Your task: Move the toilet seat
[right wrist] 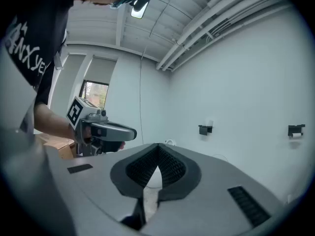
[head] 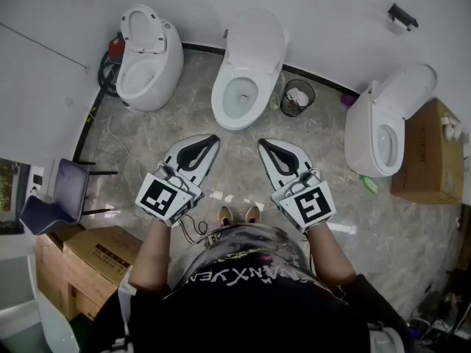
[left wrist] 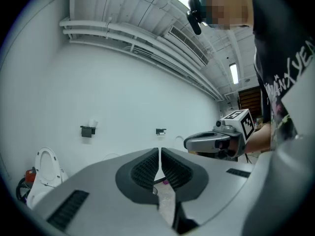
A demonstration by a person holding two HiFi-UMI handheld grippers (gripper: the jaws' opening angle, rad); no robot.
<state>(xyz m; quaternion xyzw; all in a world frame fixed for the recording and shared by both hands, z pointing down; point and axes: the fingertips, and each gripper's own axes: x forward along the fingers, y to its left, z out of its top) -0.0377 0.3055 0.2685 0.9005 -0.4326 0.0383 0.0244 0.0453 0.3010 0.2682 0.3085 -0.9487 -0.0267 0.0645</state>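
Hovering short of the middle toilet [head: 254, 46], left gripper [head: 213, 139] and right gripper [head: 263, 143] are clenched on nothing; its seat [head: 220, 94] seems untouched, so the whole move remains.

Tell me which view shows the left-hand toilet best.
The head view. It shows the left-hand toilet whole from above, with raised lid and open bowl. The left gripper view catches it only small at its left edge. The right gripper view shows nothing identifiable as it.
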